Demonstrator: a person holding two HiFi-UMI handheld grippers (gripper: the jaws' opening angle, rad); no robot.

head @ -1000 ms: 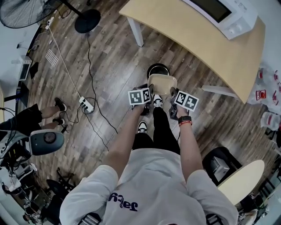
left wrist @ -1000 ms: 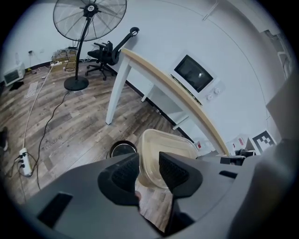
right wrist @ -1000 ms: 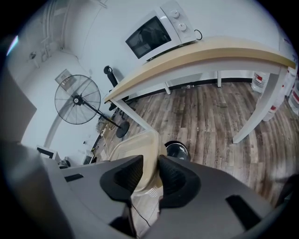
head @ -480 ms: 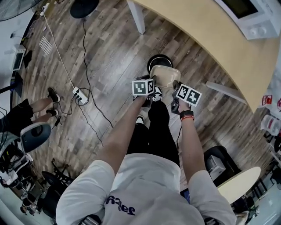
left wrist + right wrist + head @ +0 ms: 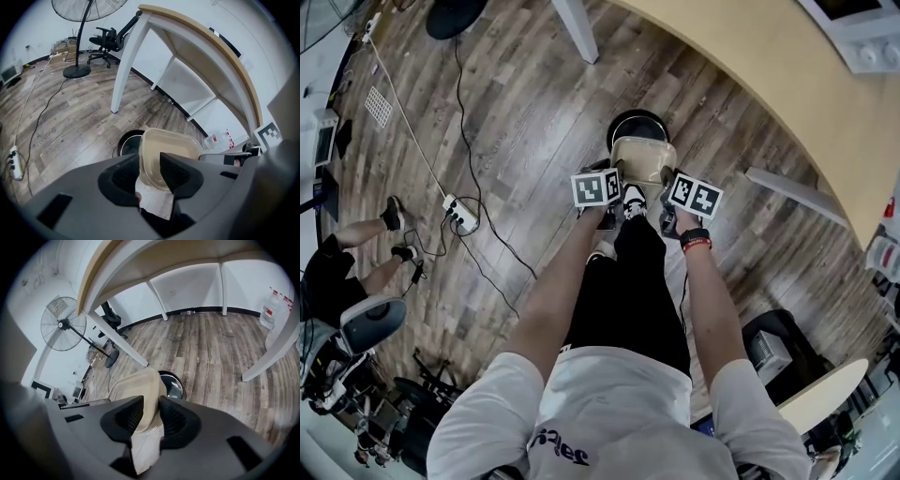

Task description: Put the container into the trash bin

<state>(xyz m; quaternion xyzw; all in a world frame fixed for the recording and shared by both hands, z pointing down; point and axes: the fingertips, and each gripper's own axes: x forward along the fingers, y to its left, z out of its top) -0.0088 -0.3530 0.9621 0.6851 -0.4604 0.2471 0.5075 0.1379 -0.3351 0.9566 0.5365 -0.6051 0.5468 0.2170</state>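
Observation:
A beige translucent plastic container (image 5: pixel 643 161) hangs between both grippers, just above the floor. My left gripper (image 5: pixel 613 186) is shut on its left rim; in the left gripper view the container (image 5: pixel 166 157) runs between the dark pads. On the opposite rim my right gripper (image 5: pixel 664 187) is shut, the container (image 5: pixel 138 385) wedged between its jaws. The round black trash bin (image 5: pixel 636 126) stands on the floor directly beyond the container, partly hidden by it. Its open mouth shows as the bin (image 5: pixel 128 143) in the left gripper view and the bin (image 5: pixel 172 383) in the right gripper view.
A wooden table with white legs (image 5: pixel 575 26) curves across the top right. A power strip (image 5: pixel 455 214) and cables lie on the floor at left, near another person's feet (image 5: pixel 394 214). My own legs and shoes (image 5: pixel 633 199) are under the grippers. A floor fan (image 5: pixel 84 28) stands beyond.
Both grippers have sunk toward the floor with the container held between them, bringing it closer to the trash bin's mouth. The grips have not changed.

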